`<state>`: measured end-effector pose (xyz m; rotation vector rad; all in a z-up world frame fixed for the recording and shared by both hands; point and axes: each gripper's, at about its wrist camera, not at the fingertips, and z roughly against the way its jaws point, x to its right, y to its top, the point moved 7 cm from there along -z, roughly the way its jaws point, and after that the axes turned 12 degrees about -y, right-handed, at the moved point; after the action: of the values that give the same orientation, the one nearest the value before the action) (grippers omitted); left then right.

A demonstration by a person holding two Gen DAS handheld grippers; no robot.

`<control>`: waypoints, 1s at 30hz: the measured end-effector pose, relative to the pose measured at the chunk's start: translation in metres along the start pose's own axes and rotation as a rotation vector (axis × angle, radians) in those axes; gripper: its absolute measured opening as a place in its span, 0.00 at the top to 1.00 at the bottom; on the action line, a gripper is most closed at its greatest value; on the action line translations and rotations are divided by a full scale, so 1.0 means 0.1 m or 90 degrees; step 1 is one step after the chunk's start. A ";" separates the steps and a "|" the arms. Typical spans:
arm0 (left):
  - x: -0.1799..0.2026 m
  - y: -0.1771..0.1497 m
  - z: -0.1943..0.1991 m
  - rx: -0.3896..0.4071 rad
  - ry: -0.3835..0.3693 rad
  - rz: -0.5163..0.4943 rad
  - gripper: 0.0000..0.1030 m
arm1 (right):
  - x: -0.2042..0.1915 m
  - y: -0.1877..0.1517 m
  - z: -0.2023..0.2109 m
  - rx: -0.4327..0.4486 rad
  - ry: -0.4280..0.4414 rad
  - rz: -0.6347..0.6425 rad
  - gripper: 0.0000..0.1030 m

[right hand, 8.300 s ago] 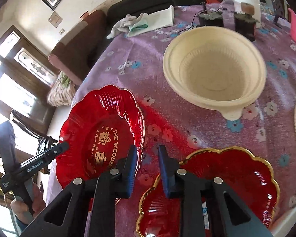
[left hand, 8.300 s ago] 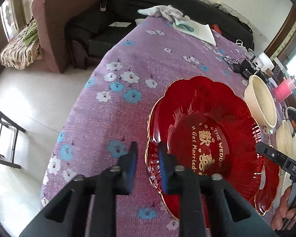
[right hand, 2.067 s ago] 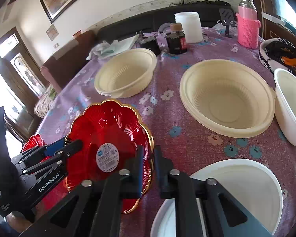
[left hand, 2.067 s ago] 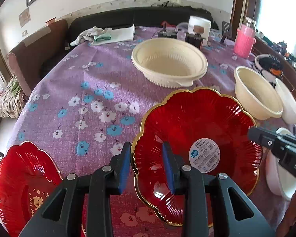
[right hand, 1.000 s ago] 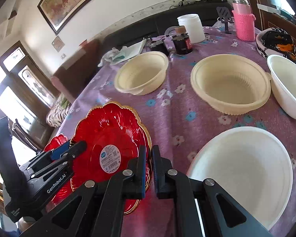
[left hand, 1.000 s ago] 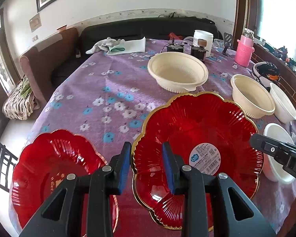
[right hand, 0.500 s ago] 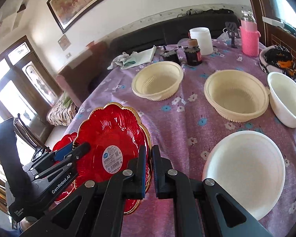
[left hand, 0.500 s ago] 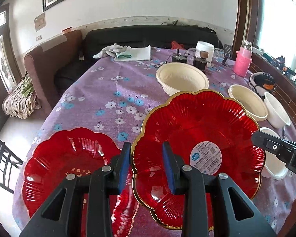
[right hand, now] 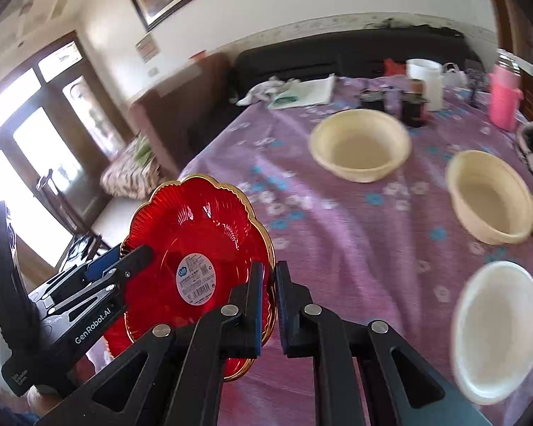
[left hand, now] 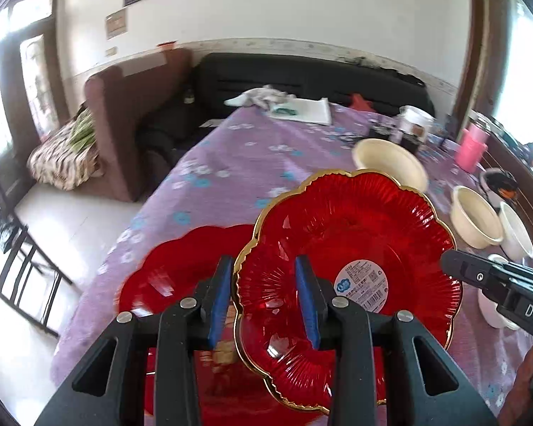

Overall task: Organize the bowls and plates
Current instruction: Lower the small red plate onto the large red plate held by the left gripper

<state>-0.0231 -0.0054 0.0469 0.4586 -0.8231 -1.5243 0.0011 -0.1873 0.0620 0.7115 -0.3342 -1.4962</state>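
Note:
A red scalloped plate with a gold rim point(left hand: 355, 234) hangs tilted above the table, a round sticker on its middle. My left gripper point(left hand: 263, 262) has the plate's near-left rim between its blue pads; its jaws are opening slightly, and the pads still touch the rim. My right gripper point(right hand: 270, 266) is shut on the opposite rim of the same plate point(right hand: 195, 227). Each gripper shows in the other's view: the right gripper point(left hand: 479, 277) and the left gripper point(right hand: 124, 262). A second red plate point(left hand: 174, 269) lies on the cloth below, partly hidden by the held plate.
Two cream bowls point(right hand: 360, 145) point(right hand: 486, 195) and a white bowl point(right hand: 497, 326) stand on the purple floral tablecloth point(right hand: 337, 234). Dark jars point(right hand: 412, 106), a white container point(right hand: 424, 81) and a pink bottle point(right hand: 502, 96) are at the back. A black chair point(left hand: 14, 248) is beyond the table's left edge.
Both grippers have carried the gold-rimmed plate up and to the left. It now hangs over the second red plate, and the bowls have fallen away to the right.

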 end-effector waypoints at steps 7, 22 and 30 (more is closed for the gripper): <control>-0.66 -0.21 0.00 -0.028 0.057 0.065 0.68 | -0.58 -0.12 -0.35 -0.050 0.032 0.056 0.90; -0.93 -0.39 -0.22 -0.068 0.070 0.094 0.62 | -0.81 -0.39 -0.92 -0.133 0.030 0.080 0.89; -0.83 -0.39 -0.27 -0.069 0.054 0.076 0.39 | -0.88 -0.40 -0.90 -0.127 0.031 0.094 0.77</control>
<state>-0.0189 0.0682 -0.0143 0.3859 -0.6863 -1.4218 0.0175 -0.0788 -0.0111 0.5508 -0.1932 -1.3487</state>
